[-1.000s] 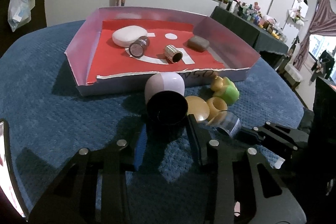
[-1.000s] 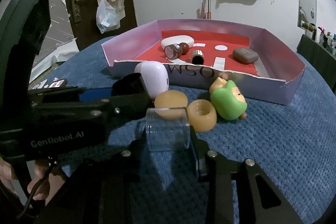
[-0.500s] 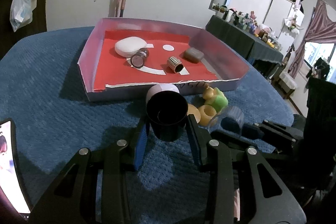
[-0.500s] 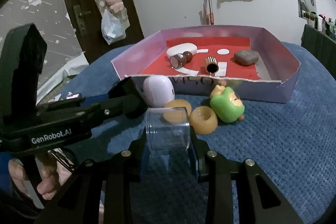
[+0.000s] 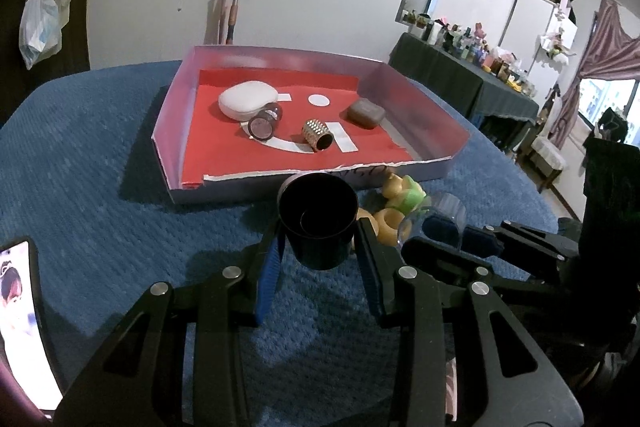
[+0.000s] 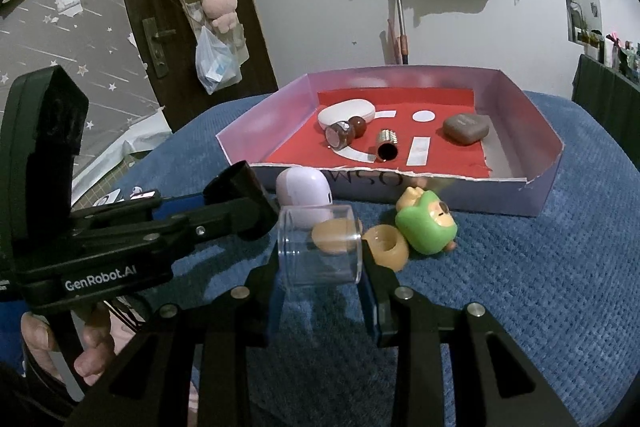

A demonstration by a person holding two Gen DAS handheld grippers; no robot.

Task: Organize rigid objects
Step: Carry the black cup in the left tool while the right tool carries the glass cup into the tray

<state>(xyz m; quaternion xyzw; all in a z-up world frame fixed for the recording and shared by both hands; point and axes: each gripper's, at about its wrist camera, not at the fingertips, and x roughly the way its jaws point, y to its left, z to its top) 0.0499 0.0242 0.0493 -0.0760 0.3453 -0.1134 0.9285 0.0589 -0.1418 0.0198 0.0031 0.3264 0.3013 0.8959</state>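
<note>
A: Left gripper (image 5: 318, 239) first: its jaws are drawn in tight on a black cup (image 5: 318, 219), open mouth facing away from the camera, held clear above the blue cloth (image 5: 100, 167).

B: And the right gripper (image 6: 320, 259) has its jaws pressed against the two sides of a clear cylinder (image 6: 320, 247), lying sideways between the pads. You can see straight through it.

A: Both loads sit just in front of the tray (image 6: 540, 155), on its near side, not over it.

B: Inside the tray, on the red liner: a white case (image 6: 346, 111), a small brown jar (image 6: 340, 135) touching it, a studded metal tube (image 6: 387, 145) lying on its side, and a brown case (image 6: 466, 129) off to the right.

A: Outside, on the cloth: a lilac case (image 6: 304, 193) right against the tray's front wall, a tan lid (image 6: 334, 235), a tan ring (image 6: 386, 245) beside it, and a green figure (image 6: 426, 227) tipped over, touching the ring.

B: A hand (image 6: 60, 351) is wrapped around the left gripper's handle, bottom left of the right wrist view.

A: And a phone (image 5: 20, 323) lies at the cloth's left edge.
</note>
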